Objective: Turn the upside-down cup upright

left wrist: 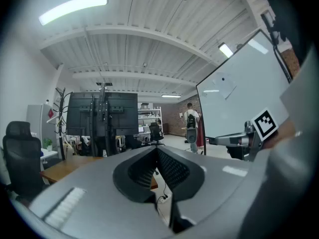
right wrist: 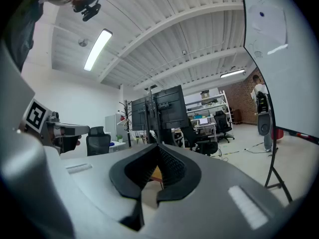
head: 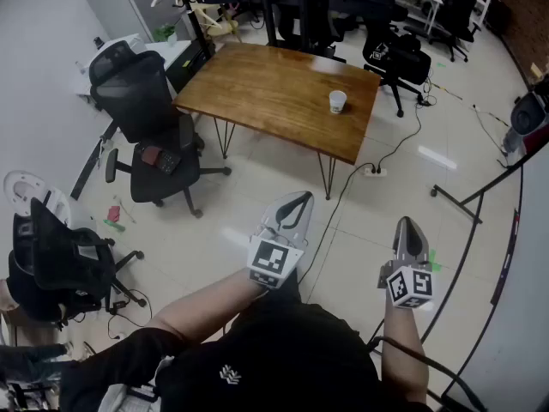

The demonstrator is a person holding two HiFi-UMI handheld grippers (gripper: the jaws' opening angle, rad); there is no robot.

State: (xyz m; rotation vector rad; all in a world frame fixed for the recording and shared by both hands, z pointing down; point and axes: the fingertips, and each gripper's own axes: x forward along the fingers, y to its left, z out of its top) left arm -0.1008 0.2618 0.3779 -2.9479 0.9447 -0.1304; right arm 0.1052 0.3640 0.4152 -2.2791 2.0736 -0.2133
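Observation:
A small white cup (head: 338, 101) stands near the right end of a wooden table (head: 274, 88), far ahead of both grippers; it is too small to tell which way up it is. My left gripper (head: 298, 198) is held close to the person's body over the floor, level, its jaws meeting at the tips (left wrist: 157, 149) with nothing between them. My right gripper (head: 408, 224) hangs beside it to the right, also shut and empty (right wrist: 158, 145). Each gripper view catches the other gripper from the side. The cup is not visible in either gripper view.
Black office chairs (head: 146, 118) stand left of the table, another chair (head: 396, 54) behind its right end. A power strip (head: 374, 171) and cables lie on the floor under the table's near right corner. A whiteboard stand's legs (head: 480, 197) are at the right. Monitors on a stand (left wrist: 102, 114) rise behind the table.

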